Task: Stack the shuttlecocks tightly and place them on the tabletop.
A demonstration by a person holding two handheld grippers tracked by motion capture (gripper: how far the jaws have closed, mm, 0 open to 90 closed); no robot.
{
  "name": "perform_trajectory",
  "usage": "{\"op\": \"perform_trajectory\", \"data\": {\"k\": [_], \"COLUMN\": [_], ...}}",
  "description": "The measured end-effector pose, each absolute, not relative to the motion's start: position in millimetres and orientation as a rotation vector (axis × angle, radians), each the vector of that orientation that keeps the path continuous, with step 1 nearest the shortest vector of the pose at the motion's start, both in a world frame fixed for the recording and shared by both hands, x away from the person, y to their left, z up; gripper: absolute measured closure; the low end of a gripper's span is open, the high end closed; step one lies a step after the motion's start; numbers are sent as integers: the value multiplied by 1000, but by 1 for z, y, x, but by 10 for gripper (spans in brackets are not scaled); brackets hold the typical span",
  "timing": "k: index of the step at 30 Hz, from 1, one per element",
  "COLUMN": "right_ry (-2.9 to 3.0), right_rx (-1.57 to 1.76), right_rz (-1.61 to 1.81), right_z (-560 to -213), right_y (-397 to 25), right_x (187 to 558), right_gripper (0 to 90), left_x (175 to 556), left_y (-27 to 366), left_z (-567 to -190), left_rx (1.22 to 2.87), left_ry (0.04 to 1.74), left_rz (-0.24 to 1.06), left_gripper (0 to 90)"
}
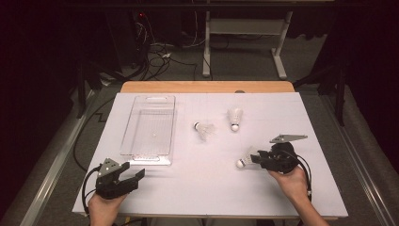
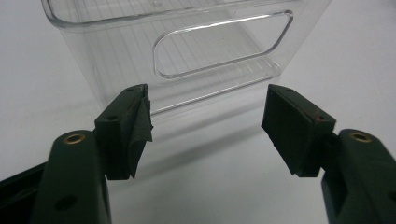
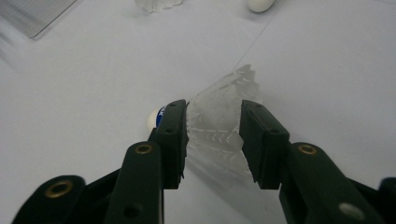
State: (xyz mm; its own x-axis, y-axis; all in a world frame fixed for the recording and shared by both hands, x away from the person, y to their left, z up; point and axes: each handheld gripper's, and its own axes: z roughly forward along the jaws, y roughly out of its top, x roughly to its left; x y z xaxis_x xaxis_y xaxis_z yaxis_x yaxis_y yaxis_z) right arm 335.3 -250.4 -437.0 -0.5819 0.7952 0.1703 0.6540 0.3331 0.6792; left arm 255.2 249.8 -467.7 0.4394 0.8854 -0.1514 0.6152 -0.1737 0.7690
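My right gripper is shut on the feather skirt of a white shuttlecock that lies on the white table cover at the right front. Its cork peeks out left of the left jaw. Two more shuttlecocks lie farther back, one in the middle and one to its right. My left gripper stands open with nothing between its jaws, just short of the near end of a clear plastic tray.
The tray's near wall has a cut-out handle. The white cover lies over a wooden table whose far edge shows. Beyond it are cables on the floor and a white desk frame.
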Motion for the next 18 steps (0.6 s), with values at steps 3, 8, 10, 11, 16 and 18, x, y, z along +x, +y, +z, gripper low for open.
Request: {"op": "perform_trajectory", "data": {"k": [3,8,10,11,16,18], "right_ry": [2418,2441,2447,2452,2487,2502], "right_rx": [1329,1325,1322,1319,1314,1309], "right_rz": [1065,1062,1064,1064,1063,1056], "right_z": [-439,-439,-439,-438,-437,-437], "right_y": [-249,-248,-249,-249,-250,-250], "right_x": [336,337,337,337,337,337], "right_gripper": [694,745,766,780,861,876], "left_x": [255,255,255,255,255,255], "left_y": [249,249,249,249,249,249], "left_z": [-467,-467,-467,-467,-468,-468], "left_rx": [1891,1890,1890,1890,1895,1898], "left_ry": [1268,1268,1267,1267,1270,1272], "left_rz": [427,430,432,433,436,433], "left_gripper": [336,336,335,335,334,334]}}
